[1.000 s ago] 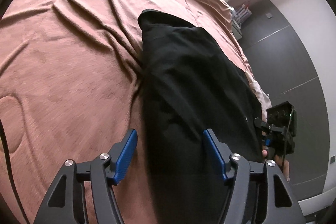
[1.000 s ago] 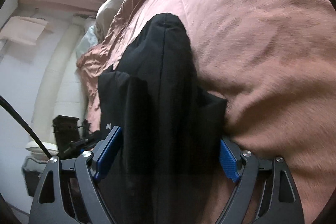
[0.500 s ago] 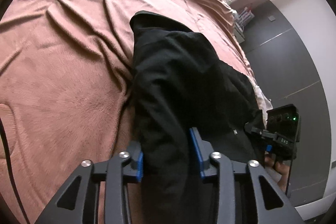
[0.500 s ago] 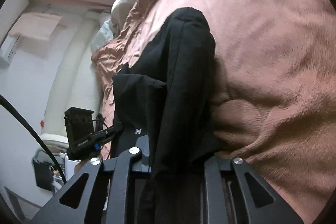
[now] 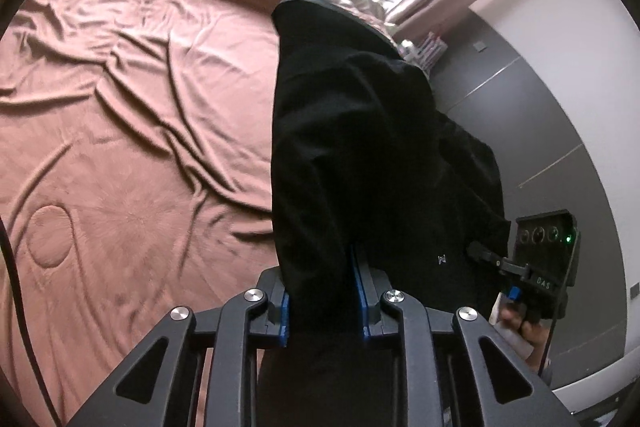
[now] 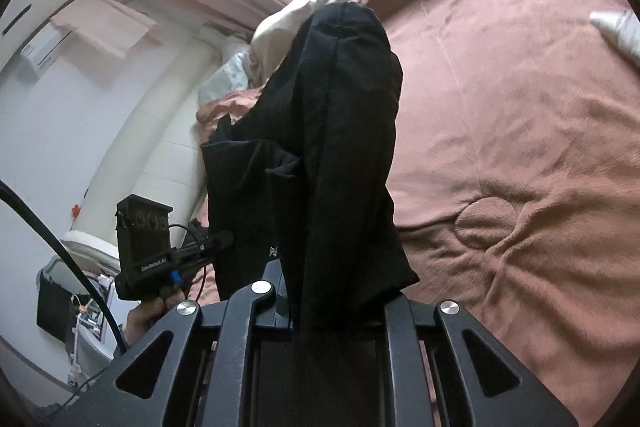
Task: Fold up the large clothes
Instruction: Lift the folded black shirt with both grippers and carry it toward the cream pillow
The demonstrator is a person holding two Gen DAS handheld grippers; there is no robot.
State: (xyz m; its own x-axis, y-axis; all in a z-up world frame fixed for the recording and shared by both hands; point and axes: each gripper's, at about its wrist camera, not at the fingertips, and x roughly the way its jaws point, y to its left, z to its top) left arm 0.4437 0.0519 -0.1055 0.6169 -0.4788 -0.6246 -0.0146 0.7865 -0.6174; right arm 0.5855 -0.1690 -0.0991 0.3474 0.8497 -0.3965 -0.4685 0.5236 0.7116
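Both claws, wide apart a second ago, now clamp black garment (image 5: 360, 147): left claw (image 5: 322, 291) and right claw (image 6: 332, 307) pinch near edge, lifting it over bed (image 5: 120, 107) for folding.

The left gripper (image 5: 323, 291) — jaws clamped on the black garment (image 5: 360, 147) — holds it above the brown bedspread (image 5: 120, 107).
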